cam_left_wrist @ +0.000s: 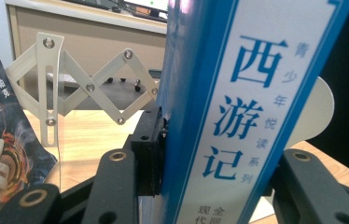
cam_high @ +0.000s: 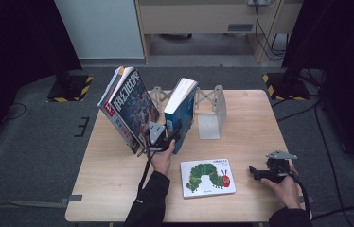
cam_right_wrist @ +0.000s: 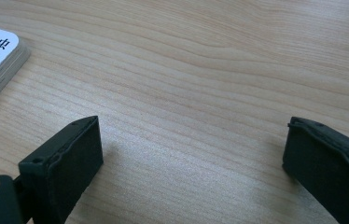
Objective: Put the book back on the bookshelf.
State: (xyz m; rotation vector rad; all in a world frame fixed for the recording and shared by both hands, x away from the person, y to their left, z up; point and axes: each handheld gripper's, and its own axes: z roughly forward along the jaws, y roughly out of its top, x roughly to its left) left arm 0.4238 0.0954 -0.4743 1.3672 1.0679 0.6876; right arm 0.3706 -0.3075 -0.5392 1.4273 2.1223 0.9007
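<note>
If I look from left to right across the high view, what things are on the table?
Magazines leaning → blue book in the left tool → caterpillar book → right tool.

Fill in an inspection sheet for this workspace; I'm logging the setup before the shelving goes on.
Surface: wooden table, bare wood around the books.
Job's things: blue book upright at the expanding bookend rack; magazines lean tilted to its left.
Clutter: caterpillar picture book lies flat near the front edge.
Grippers: left tongs clamp the blue book's spine; right tongs open, low over bare wood.
Cables: one trails from the left tongs along the sleeve; more on the floor at right.
Surroundings: grey carpet, dark curtains, stand bases with hazard stripes, desk behind.
</note>
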